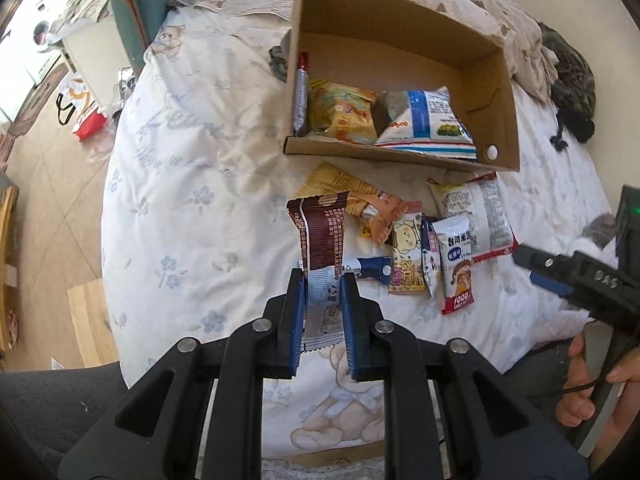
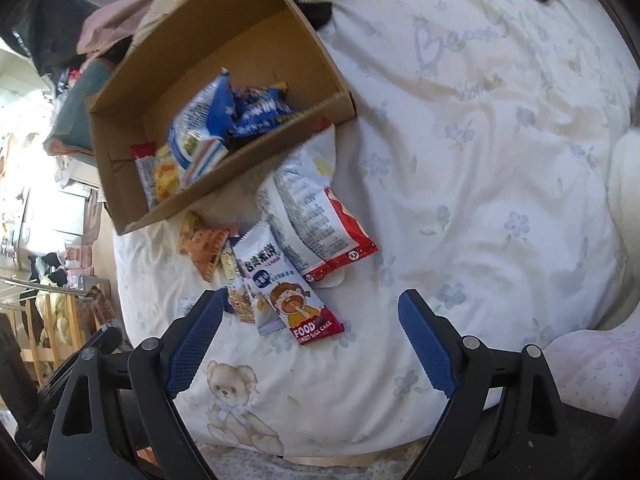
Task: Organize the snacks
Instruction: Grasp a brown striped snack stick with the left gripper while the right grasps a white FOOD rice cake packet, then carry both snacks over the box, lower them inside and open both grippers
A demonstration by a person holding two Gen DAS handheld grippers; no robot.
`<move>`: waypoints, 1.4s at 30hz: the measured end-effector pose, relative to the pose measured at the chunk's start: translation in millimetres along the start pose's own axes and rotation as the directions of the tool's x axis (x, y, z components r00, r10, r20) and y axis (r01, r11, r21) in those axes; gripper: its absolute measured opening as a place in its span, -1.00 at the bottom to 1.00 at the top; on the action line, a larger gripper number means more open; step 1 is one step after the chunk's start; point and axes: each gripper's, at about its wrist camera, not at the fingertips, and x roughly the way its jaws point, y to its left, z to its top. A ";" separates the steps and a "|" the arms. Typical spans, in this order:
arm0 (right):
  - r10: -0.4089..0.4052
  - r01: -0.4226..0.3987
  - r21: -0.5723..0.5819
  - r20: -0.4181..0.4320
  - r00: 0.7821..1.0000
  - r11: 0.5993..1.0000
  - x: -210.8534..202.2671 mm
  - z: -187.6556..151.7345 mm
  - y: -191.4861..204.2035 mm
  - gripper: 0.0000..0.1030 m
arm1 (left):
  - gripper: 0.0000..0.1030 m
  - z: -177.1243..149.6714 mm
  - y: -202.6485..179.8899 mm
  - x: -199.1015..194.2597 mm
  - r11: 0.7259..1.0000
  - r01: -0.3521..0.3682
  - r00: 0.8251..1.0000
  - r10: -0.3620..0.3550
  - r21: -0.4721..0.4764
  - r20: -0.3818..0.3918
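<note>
Nearest the left wrist camera, the left gripper (image 1: 322,312) is clamped tight on a brown and white snack packet (image 1: 320,240), pinching its white lower end so the brown end sticks out ahead, lifted clear of the bed (image 1: 180,200). Held by one end like that, the packet can probably be dropped into the box without the fingers going in with it. It is a flat, crinkly wrapper with a zigzag seal at its far end and small print down its length.

Off to the side, the right gripper (image 2: 312,340) hangs with its jaws spread wide and nothing between them, poised over the loose pile (likely lining up its own pick). Just ahead of it lies a white and red rice cake packet (image 2: 292,292), overlapping a yellow cartoon packet (image 1: 406,260), with an orange wrapper (image 1: 384,216) and a larger white and red bag (image 2: 320,224) beside them, all spread on the floral sheet.

Farther on sits the cardboard box (image 1: 400,156), open at the top, its near wall touching the pile. Inside already are a yellow bag (image 1: 340,110), a blue and white bag (image 1: 432,120) and a red-tipped silver stick (image 1: 301,92) leaning on the left wall. Much of the floor of the box is bare.
</note>
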 end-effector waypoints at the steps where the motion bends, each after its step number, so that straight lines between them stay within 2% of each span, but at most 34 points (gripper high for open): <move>1: -0.008 0.008 0.009 -0.015 1.000 1.000 4.7 0.9 -1.2 0.78 | -0.72 0.9 1.3 0.3 1.000 0.002 1.000 -0.002 -0.008 0.000; 7: -0.063 0.059 -0.050 -0.101 0.993 0.997 36.5 4.2 11.7 0.74 | -0.72 4.3 -0.7 6.6 0.999 0.017 1.000 -0.017 -0.028 -0.016; 8: -0.076 0.068 -0.073 -0.110 0.991 0.995 41.2 3.6 16.7 0.64 | -0.72 4.8 -1.4 7.7 0.999 0.019 1.000 -0.020 -0.029 -0.019; 15: -0.157 0.124 -0.225 -0.135 0.978 0.966 66.7 -7.0 44.1 0.33 | -0.72 6.9 -1.8 11.8 0.999 0.006 1.000 -0.006 -0.032 -0.020; 16: -0.175 0.138 -0.245 -0.137 0.975 0.960 70.0 -8.9 45.9 0.22 | -0.72 7.3 -1.2 12.8 1.000 -0.002 1.000 0.001 -0.030 -0.019; 17: -0.194 0.151 -0.266 -0.143 0.971 0.952 73.6 -12.0 47.7 -0.04 | -0.72 7.7 -0.5 14.2 1.000 -0.011 1.000 0.010 -0.029 -0.018; 18: -0.204 0.157 -0.281 -0.148 0.968 0.947 74.6 -14.2 48.2 -0.22 | -0.72 8.0 0.5 15.6 0.999 -0.015 1.000 0.014 -0.032 -0.021; 19: -0.207 0.156 -0.295 -0.148 0.967 0.943 72.4 -17.5 49.0 -0.26 | -0.72 8.1 1.4 16.4 0.999 -0.017 1.000 0.016 -0.034 -0.022; 23: -0.132 0.091 -0.274 -0.133 0.982 0.957 44.1 -31.4 40.2 -0.32 | -0.72 10.3 3.4 16.5 0.999 -0.005 1.000 0.004 -0.053 -0.026; 31: 0.011 -0.032 -0.218 -0.095 0.995 0.975 -3.5 -52.0 33.2 -0.36 | -0.72 12.5 -7.4 12.8 1.000 -0.016 1.000 0.017 -0.014 0.005; 33: 0.040 -0.050 -0.224 -0.050 0.998 0.973 -21.7 -57.5 38.5 -0.36 | -0.72 12.9 -3.5 7.9 1.000 -0.016 1.000 0.017 -0.027 0.020; 35: 0.052 -0.041 -0.225 0.042 0.998 0.974 -45.2 -61.0 41.8 -0.36 | -0.72 13.1 0.8 0.3 0.999 -0.016 0.999 0.018 -0.040 0.045; 40: 0.110 -0.077 -0.187 0.169 0.980 0.979 -92.1 -58.9 39.6 -0.36 | -0.72 10.1 9.2 -20.1 0.998 -0.007 0.994 0.013 -0.055 0.108; 42: 0.121 -0.085 -0.178 0.202 0.972 0.980 -98.8 -60.6 43.0 -0.36 | -0.72 8.3 12.8 -29.4 0.998 -0.009 0.990 0.017 -0.057 0.140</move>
